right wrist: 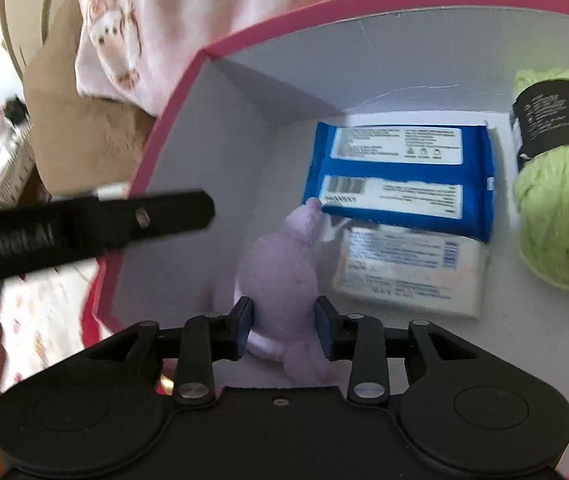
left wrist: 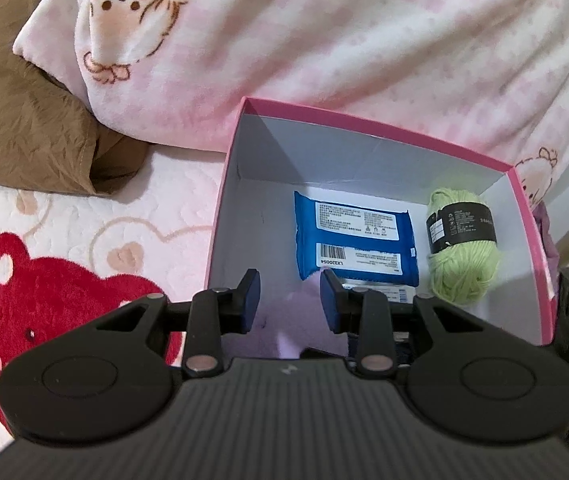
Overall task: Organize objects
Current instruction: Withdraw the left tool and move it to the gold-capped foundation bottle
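Pink box (left wrist: 532, 236), white inside, open top, resting on a pink patterned bed cover (left wrist: 84, 220) with a red bear motif (left wrist: 36, 300). Both tongs are over its near edge.

Contents, as seen ahead of the right gripper (right wrist: 283, 328):
- Lilac plush toy (right wrist: 280, 276), lying on the box floor directly between the right fingers; the blue pads (right wrist: 243, 326) sit on either side of its body, jaws partly apart. Whether they press the toy or merely flank it cannot be told.
- Blue wipes packet (right wrist: 400, 178), label side up, further ahead and slightly right; the toy's far end touches its near left corner.
- White packet (right wrist: 408, 272), just ahead-right of the right gripper, partly under the blue one.
- Green yarn ball (right wrist: 556, 200) with black band, far right.

Left gripper (left wrist: 290, 300): jaws partly apart, holding nothing; the lilac toy shows blurred below the gap.

Surroundings: pink checked blanket (left wrist: 324, 40) beyond the box; brown pillow (left wrist: 24, 120) ahead-left of the left gripper.
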`<act>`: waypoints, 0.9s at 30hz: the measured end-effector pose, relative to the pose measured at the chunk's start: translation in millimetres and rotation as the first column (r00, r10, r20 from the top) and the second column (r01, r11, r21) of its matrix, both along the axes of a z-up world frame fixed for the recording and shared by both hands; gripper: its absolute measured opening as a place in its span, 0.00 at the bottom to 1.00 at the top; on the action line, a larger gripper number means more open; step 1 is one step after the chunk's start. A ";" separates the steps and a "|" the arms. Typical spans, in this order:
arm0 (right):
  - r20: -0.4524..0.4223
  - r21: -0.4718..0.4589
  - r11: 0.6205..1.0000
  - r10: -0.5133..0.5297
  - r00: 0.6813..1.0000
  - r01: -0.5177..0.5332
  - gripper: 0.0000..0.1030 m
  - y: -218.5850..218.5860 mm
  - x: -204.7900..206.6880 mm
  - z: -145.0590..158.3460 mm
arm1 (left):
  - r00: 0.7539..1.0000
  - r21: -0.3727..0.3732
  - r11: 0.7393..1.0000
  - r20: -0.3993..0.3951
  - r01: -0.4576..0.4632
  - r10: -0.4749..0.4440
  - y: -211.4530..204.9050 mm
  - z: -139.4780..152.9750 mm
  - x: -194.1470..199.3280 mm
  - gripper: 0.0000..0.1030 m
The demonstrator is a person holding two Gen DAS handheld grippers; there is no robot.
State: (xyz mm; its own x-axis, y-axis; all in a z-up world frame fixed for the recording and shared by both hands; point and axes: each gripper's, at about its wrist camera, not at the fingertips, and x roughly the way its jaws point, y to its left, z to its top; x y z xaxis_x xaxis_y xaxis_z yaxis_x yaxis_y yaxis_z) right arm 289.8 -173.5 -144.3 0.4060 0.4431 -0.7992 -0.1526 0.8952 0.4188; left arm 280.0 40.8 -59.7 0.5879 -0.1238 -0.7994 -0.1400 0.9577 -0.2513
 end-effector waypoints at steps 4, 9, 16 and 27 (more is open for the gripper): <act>0.063 -0.042 0.999 0.029 0.998 -0.026 0.50 -8.6 -16.8 26.5 | 1.000 -0.011 1.000 0.001 0.003 -0.003 1.9 11.7 -8.7 0.35; 0.187 -0.147 0.988 0.072 0.980 -0.045 0.50 -19.6 -57.5 75.7 | 1.000 -0.007 1.000 0.006 0.023 -0.023 7.4 34.5 -32.0 0.41; 0.296 -0.212 0.973 0.151 0.943 -0.089 0.56 -21.4 -120.4 132.7 | 0.997 0.008 0.997 0.039 0.071 -0.071 8.3 77.5 -70.8 0.58; 0.363 -0.233 0.954 0.265 0.893 -0.188 0.72 15.7 -185.4 139.6 | 0.993 0.008 0.995 0.064 0.095 -0.095 14.0 83.1 -138.8 0.69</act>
State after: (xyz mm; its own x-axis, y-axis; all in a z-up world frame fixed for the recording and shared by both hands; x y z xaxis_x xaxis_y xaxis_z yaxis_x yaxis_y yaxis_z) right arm 104.3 -157.8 -4.7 0.6057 0.4188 -0.6765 -0.4758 0.8722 0.1139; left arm 141.2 54.8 23.4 0.6239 -0.1777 -0.7610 -0.0320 0.9672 -0.2521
